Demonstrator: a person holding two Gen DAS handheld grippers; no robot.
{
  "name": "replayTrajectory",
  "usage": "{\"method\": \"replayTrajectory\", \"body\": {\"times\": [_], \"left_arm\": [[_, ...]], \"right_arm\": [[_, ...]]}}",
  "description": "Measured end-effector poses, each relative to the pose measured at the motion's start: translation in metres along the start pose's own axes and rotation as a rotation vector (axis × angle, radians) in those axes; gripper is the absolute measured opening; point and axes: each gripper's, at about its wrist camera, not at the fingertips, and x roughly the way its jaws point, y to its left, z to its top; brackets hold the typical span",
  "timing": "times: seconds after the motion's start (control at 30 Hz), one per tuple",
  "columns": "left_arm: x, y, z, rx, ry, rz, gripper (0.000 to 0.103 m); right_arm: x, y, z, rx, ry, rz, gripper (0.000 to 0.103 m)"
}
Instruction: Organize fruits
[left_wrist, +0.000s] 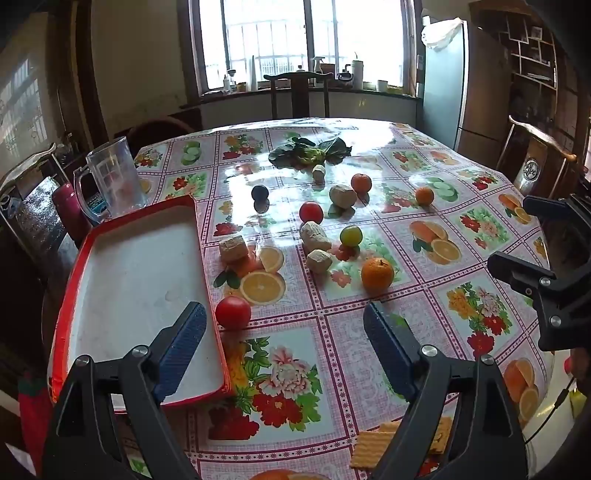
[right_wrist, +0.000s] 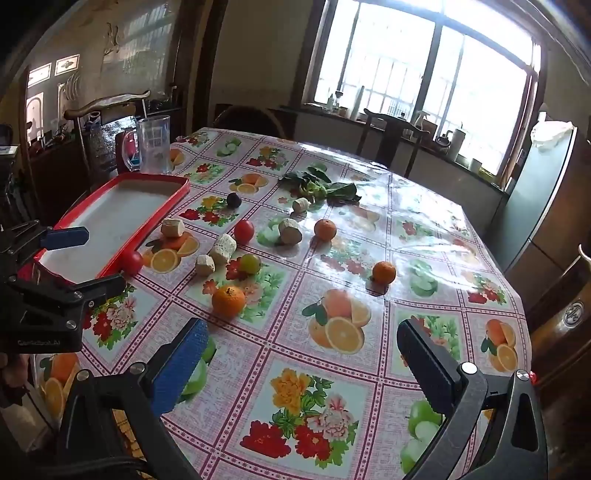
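red-rimmed tray (left_wrist: 192, 229) beside scattered fruit; left gripper (left_wrist: 284, 328) and right gripper (right_wrist: 301, 341) fingers wide, empty.

1. Your yellow waffle-textured cloth (left_wrist: 373, 448) at the near table edge is largely hidden behind the left gripper's black frame.
2. The small bottles on the far windowsill (left_wrist: 236, 83) are too small to identify.
3. The dark red cylindrical container (left_wrist: 70, 210) sits partly behind the clear plastic jug (left_wrist: 114, 177).

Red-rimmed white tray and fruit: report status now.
Left gripper and right gripper open, empty. Red-rimmed white tray empty; red tomato touching its rim. Pale root chunks scattered among fruit.
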Motion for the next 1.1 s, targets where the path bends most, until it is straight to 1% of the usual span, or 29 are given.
{"method": "replayTrajectory", "body": {"times": [0.07, 0.13, 0.27, 0.67, 0.9, 1.07, 1.1], "left_arm": [[0.007, 0.002, 0.001, -0.001, 0.003, -0.003, 0.088], [0.006, 0.0, 0.0, -0.003, -0.008, -0.006, 0.088], [0.006, 0.0, 0.001, -0.001, 0.004, -0.003, 0.088], [0.008, 0.001, -0.003, -0.001, 0.014, -0.01, 0.088], [0.01, 0.0, -0.001, 0.009, 0.011, -0.005, 0.088], [0.016, 0.0, 0.0, 0.015, 0.03, -0.007, 0.088], [0.018, 0.001, 0.001, 0.015, 0.033, -0.013, 0.088]], "right_arm": [[0.0, -0.001, -0.001, -0.002, 0.001, -0.001, 0.103], [0.002, -0.001, -0.001, 0.011, 0.005, 0.01, 0.103], [0.005, -0.001, 0.0, 0.019, 0.008, 0.015, 0.103], [0.009, 0.0, -0.004, 0.01, 0.018, 0.004, 0.103], [0.012, -0.001, -0.004, 0.032, 0.008, 0.027, 0.103], [0.018, -0.001, -0.006, 0.031, 0.025, 0.045, 0.103], [0.021, -0.001, -0.006, 0.027, 0.033, 0.051, 0.101]]}}
